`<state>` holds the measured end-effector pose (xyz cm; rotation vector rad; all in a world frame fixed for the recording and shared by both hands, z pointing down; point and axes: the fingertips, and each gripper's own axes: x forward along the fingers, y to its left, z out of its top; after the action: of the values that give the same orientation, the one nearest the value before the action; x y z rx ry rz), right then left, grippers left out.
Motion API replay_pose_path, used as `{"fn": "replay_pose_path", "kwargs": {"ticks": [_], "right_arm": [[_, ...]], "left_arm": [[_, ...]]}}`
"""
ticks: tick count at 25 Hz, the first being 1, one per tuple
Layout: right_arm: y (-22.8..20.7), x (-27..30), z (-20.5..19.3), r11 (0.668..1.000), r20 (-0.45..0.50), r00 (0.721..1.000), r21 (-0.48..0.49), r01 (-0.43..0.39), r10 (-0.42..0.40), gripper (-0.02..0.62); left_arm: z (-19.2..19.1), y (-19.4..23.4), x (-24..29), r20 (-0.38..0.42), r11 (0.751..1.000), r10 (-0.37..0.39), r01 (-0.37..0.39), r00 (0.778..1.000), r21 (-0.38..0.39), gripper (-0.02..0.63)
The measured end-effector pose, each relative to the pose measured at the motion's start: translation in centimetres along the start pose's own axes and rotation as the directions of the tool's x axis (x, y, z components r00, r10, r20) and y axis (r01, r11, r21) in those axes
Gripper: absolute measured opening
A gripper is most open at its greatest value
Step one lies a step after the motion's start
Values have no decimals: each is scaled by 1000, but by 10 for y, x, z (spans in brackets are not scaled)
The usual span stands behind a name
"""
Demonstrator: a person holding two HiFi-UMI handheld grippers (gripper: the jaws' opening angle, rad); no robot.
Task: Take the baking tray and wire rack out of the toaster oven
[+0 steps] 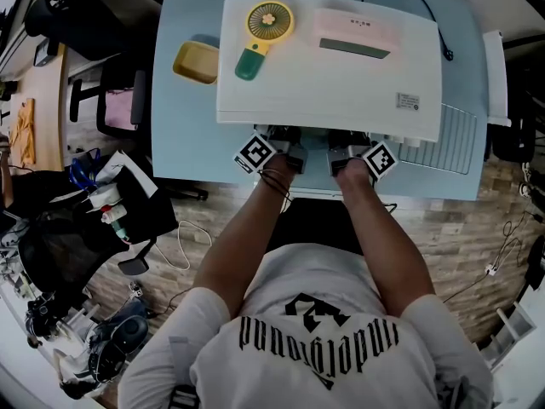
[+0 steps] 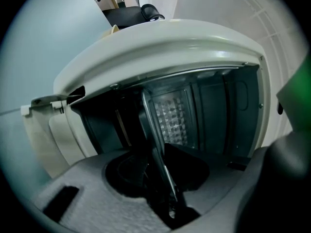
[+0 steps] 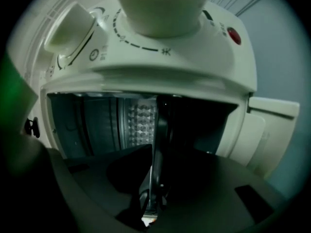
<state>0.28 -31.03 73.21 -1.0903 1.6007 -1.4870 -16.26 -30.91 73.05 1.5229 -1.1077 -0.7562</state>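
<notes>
Left gripper view has my left tool [image 2: 168, 194] pinched narrow on the baking tray [image 2: 158, 149] lip, right tool [image 3: 151, 198] likewise; I judge an even, level pull from the toaster oven [image 2: 160, 47] safest.

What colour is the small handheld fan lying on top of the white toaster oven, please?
The handheld fan: yellow head, green handle; best in head view.

Toaster oven [image 1: 328, 66] cream-white, red lamp [image 3: 234, 35], back wall [image 2: 170, 118] embossed diamond pattern. Table [image 1: 183, 135] pale blue. Handheld fan [image 1: 264, 32] yellow, green handle. Dish [image 1: 196, 62] yellow. Box [image 1: 358, 31] pink.
</notes>
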Motion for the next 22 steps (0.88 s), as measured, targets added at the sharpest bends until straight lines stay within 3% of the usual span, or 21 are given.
{"fn": "replay_pose_path", "kwargs": {"ticks": [9,22], "right_arm": [[0,-11,-6,1000,-15,1000,28,12,-11,81],[-4,-69,-30,999,-52,998,4,32,-32,80]], "left_arm": [[-6,-1,-11,-15,1000,8,-8,1000,-8,98],[-32,0,-67,-83,1000,12,-13,996,-15,94]]}}
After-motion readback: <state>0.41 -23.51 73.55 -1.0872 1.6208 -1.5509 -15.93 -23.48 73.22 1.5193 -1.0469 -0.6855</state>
